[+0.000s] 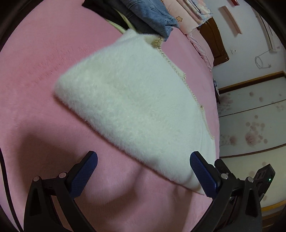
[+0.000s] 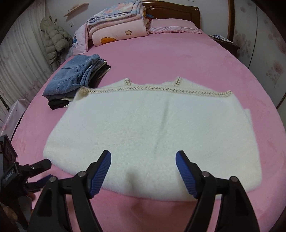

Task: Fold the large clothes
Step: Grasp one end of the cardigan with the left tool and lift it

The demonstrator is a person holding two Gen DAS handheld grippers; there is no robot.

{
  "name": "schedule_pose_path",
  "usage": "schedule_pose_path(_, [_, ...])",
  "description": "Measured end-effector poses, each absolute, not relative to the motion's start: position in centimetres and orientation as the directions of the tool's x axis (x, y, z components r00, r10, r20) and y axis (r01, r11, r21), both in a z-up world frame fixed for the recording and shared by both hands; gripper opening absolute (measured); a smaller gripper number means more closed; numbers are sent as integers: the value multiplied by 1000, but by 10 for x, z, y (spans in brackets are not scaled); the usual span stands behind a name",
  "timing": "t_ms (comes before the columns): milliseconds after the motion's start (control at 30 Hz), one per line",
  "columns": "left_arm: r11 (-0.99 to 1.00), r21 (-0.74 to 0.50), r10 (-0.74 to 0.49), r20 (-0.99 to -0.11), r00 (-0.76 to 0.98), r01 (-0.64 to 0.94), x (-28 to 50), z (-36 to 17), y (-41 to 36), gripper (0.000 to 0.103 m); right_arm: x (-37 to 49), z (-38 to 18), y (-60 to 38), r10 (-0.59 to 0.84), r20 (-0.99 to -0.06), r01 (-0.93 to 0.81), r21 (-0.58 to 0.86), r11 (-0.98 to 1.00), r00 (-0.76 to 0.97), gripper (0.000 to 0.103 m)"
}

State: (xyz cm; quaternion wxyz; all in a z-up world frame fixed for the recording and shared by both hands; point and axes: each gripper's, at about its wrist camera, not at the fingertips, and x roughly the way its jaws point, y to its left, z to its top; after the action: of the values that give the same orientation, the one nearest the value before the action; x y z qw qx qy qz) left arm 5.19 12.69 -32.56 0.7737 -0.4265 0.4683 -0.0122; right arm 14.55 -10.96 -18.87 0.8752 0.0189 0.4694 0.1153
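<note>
A white fuzzy sweater [image 2: 152, 132] lay folded into a broad rectangle on the pink bed sheet [image 2: 169, 58], its braided cream trim [image 2: 152, 88] running along the far edge at twelve o'clock in the right wrist view. The right gripper [image 2: 143, 171] hovered over the sweater's near edge with its blue-padded fingers [image 2: 100, 175] spread wide and nothing between them. At eight o'clock in that view the left gripper [image 2: 38, 171] showed as a dark shape beside the sweater's near left corner.

The left wrist view saw the same sweater [image 1: 135, 110] from the side, slanting from eleven o'clock down to four o'clock, with the trim [image 1: 180, 75] on its right-hand edge. The left gripper [image 1: 143, 170] was also open wide and empty; its right finger [image 1: 203, 175] stood at the sweater's near corner, though I could not tell if it touched, and its left finger [image 1: 84, 175] was over bare sheet [image 1: 44, 71].

Only the right wrist view showed the stack of folded jeans [image 2: 75, 76] in full at ten o'clock, just beside the sweater's far left corner, plus the folded quilts [image 2: 118, 23], pillow [image 2: 173, 25] and wooden headboard [image 2: 171, 9] at twelve o'clock, and a puffer coat [image 2: 53, 39] hanging at ten o'clock. The left wrist view caught just the jeans' edge [image 1: 153, 14] at twelve o'clock, and alone showed the flowered wardrobe doors [image 1: 250, 114] at three o'clock.
</note>
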Motion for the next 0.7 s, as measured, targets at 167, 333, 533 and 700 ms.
schedule_pose_path(167, [633,-692,-388,-670,633,-346,66,-345,133,102,145,-207,-106,235,-797,-166,171,971,556,77])
schedule_pose_path(333, [650,-711,-383,-612,692,-269,89,-351,139,102,147,-217,-105,248,-765,-156,193,969,595,77])
schedule_pose_path(533, [645,-735,-400,-558,727,-209,125,-356,151,102,154,-228,-106,233,-770,-127,196,972,594,77])
schedule_pose_path(700, [658,-718,-377,-575,726,-228,139,-356,150,84,158,-229,-106,192,-791,-105,162,981,580,77])
